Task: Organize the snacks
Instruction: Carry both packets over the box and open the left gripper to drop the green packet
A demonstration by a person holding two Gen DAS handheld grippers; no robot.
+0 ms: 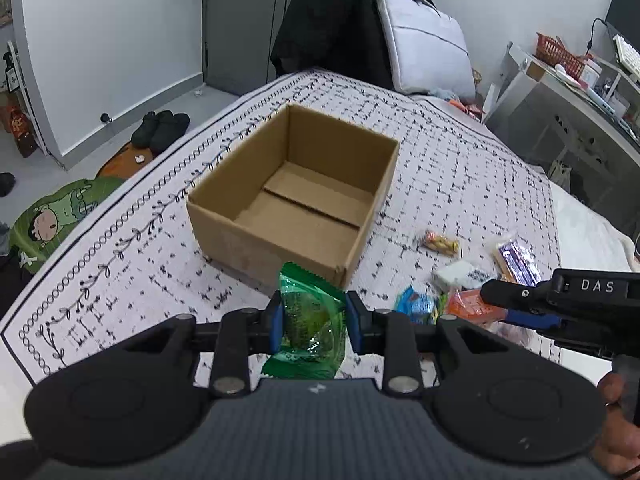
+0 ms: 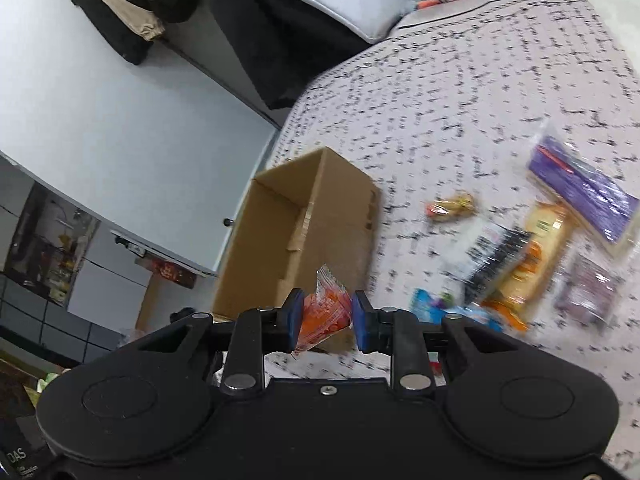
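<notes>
Green foil is the nearest thing in the left wrist view: the left gripper (image 1: 313,318) has its blue fingers (image 1: 276,320) pressed on both sides of a green snack packet (image 1: 312,320), which stands upright between them. In the right wrist view, the right gripper (image 2: 326,316) pinches an orange snack packet (image 2: 326,312) in the same way, though this view is blurred and the label cannot be read.

Just beyond the green packet, at 12 o'clock, the cardboard box (image 1: 240,236) sits open on the bed (image 1: 120,248) with nothing inside it that I can see. From the right gripper the box lies at about 11 o'clock and its near wall is close.

At 2 o'clock from the left gripper the other snacks wait on the patterned bedcover: a blue packet (image 1: 416,304), a white packet (image 1: 460,274), a small yellow-red candy (image 1: 442,242) and a purple packet (image 1: 516,258). None of them touches the box.

I judge that the step in hand is to carry both packets over the box and release them. To do it well, each gripper should rise over the near rim before it opens, because the thin cardboard wall can be pushed and the box may slide on the soft bed. One hand should go first, so the two tools do not meet above the opening. The packets are light and crinkly, so a low release near the floor of the box is safer.
</notes>
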